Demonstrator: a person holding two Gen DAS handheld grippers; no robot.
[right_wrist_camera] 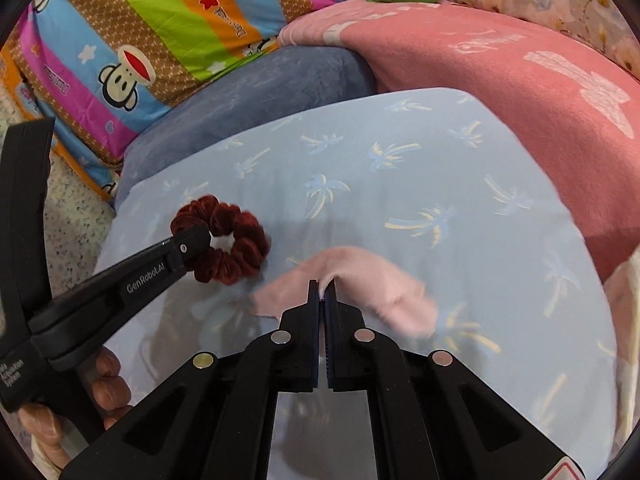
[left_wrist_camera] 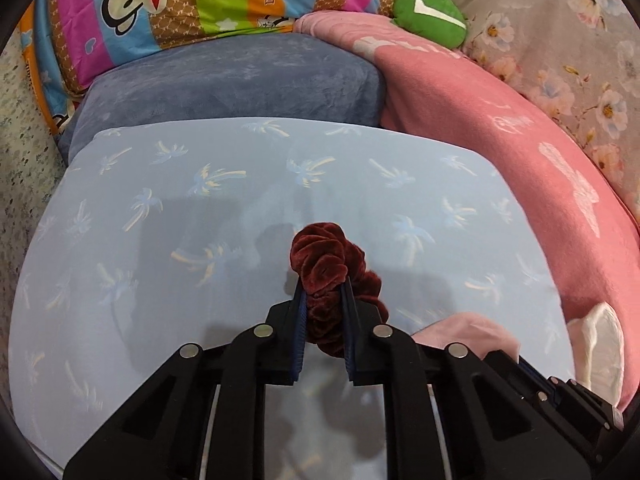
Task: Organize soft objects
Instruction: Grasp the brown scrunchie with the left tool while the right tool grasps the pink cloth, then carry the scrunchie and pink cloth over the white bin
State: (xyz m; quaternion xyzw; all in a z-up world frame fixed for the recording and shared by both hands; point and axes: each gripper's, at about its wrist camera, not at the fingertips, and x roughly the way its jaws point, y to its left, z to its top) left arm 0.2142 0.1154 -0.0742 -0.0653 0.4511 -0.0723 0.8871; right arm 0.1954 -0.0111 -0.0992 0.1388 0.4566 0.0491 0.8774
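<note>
Plush velvet scrunchie [left_wrist_camera: 328, 260]; smooth matt cotton pillow [left_wrist_camera: 200, 240]; fleecy blanket [left_wrist_camera: 500, 120].

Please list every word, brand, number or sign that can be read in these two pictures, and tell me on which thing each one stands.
"GenRobot.AI": on the side of the left tongs, right wrist view.
"...ata Acquisition System": on the left handle; its first word is cut off.
White tick sign: on the green cushion.
Lettering starting "Dan...": on the striped monkey quilt; cut off and warped, not readable in full.
White print on the pink blanket: too faded to read.
No numbers.
</note>
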